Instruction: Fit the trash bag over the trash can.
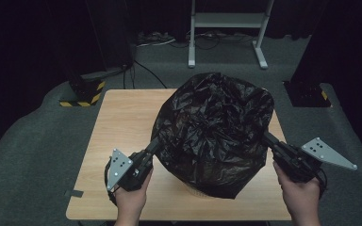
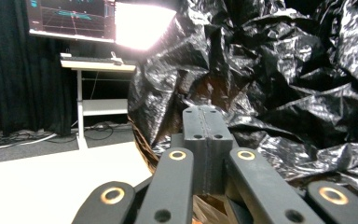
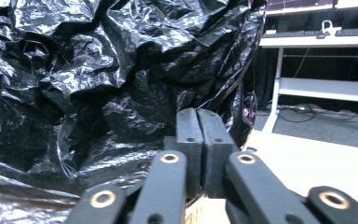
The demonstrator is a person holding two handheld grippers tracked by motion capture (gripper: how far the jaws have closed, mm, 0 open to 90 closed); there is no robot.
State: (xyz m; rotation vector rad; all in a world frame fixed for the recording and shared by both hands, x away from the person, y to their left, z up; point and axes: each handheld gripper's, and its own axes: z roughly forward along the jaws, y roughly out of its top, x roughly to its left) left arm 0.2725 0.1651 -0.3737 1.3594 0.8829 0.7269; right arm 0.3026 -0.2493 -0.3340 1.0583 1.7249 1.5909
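Note:
A large crinkled black plastic bag (image 1: 214, 129) is draped over a woven basket (image 1: 195, 190), of which just a strip shows under the hem. It stands on the wooden table (image 1: 122, 122). My left gripper (image 1: 154, 144) is shut at the bag's left flank, its tips in the folds. In the left gripper view, the left gripper (image 2: 207, 111) has its jaws pressed together against the bag (image 2: 270, 84). My right gripper (image 1: 266, 136) is shut on the bag's right flank. The right gripper view has the right gripper (image 3: 197, 112) pressed into the plastic (image 3: 98, 79).
The table's left half is bare wood. A white desk frame (image 1: 226, 21) and cables stand on the grey floor beyond. Black stands with yellow-striped bases (image 1: 82, 96) flank the table's far corners.

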